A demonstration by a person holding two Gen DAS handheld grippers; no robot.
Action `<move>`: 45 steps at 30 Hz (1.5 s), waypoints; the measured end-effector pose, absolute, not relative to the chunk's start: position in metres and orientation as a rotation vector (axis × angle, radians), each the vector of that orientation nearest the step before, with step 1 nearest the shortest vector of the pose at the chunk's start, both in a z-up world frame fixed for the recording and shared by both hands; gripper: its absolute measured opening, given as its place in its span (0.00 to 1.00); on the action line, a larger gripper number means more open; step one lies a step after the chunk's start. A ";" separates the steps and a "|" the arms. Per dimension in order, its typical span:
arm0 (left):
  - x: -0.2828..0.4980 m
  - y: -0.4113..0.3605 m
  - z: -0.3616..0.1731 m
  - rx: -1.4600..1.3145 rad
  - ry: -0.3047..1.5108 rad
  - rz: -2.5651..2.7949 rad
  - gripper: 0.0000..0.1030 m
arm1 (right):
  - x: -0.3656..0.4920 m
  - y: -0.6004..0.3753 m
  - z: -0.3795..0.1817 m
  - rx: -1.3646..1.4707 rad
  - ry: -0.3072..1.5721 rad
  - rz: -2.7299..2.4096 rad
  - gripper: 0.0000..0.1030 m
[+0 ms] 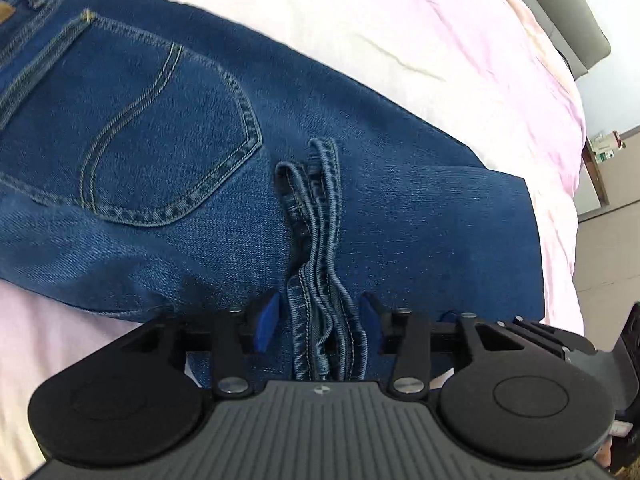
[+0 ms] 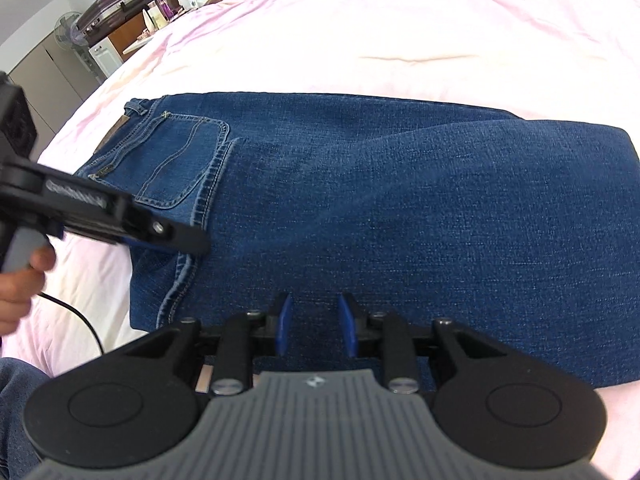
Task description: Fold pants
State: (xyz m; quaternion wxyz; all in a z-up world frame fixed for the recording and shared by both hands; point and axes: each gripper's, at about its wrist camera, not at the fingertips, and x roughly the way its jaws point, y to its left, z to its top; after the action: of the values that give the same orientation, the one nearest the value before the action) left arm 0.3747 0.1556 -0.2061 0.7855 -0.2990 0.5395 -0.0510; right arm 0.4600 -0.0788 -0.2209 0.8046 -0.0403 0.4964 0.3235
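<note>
The left tongs [image 1: 320, 320] stand apart around the hems [image 1: 320, 216], unpinched; the right tongs [image 2: 314, 330] gape empty over the jeans [image 2: 400, 208]; the stacked hems could slide askew on the bed [image 2: 360, 32].

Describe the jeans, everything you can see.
The jeans are dark blue denim with lighter contrast stitching, lying folded flat on the pink bedsheet. A back pocket, belt loop and tan waistband patch face up. The bunched leg hems lie over the seat, running between the left gripper fingers; whether the pads press them is unclear. The right gripper hovers open over plain denim.
</note>
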 end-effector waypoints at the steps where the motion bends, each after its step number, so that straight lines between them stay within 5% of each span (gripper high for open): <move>1: 0.376 0.155 -0.209 -0.659 1.160 -0.114 0.53 | 0.460 -0.078 -0.222 -0.088 1.059 0.694 0.23; 4: 0.373 0.159 -0.214 -0.731 1.148 -0.144 0.53 | 0.459 -0.080 -0.224 -0.087 1.054 0.695 0.23; 7: 0.368 0.171 -0.211 -0.823 1.116 -0.205 0.29 | 0.460 -0.081 -0.225 -0.075 1.058 0.690 0.23; 15: 0.376 0.156 -0.230 -0.679 1.152 -0.135 0.40 | 0.460 -0.079 -0.228 -0.073 1.060 0.682 0.23; 18: 0.364 0.145 -0.219 -0.601 1.086 -0.121 0.11 | 0.459 -0.080 -0.228 -0.077 1.061 0.682 0.23; 19: 0.362 0.143 -0.209 -0.576 1.057 -0.110 0.09 | 0.459 -0.080 -0.228 -0.081 1.061 0.682 0.23; 35: 0.329 0.119 -0.018 -0.114 0.769 -0.198 0.08 | 0.453 -0.137 -0.167 -0.130 0.984 0.519 0.38; 45: 0.344 0.213 -0.009 0.003 0.910 -0.005 0.08 | 0.464 -0.129 -0.153 -0.165 0.950 0.500 0.42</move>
State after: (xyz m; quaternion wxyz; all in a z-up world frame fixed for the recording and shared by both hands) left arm 0.3443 0.2127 -0.0090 0.8982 0.0017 0.4395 -0.0023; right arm 0.4636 -0.1291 -0.1532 0.8561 -0.0787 0.4522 0.2377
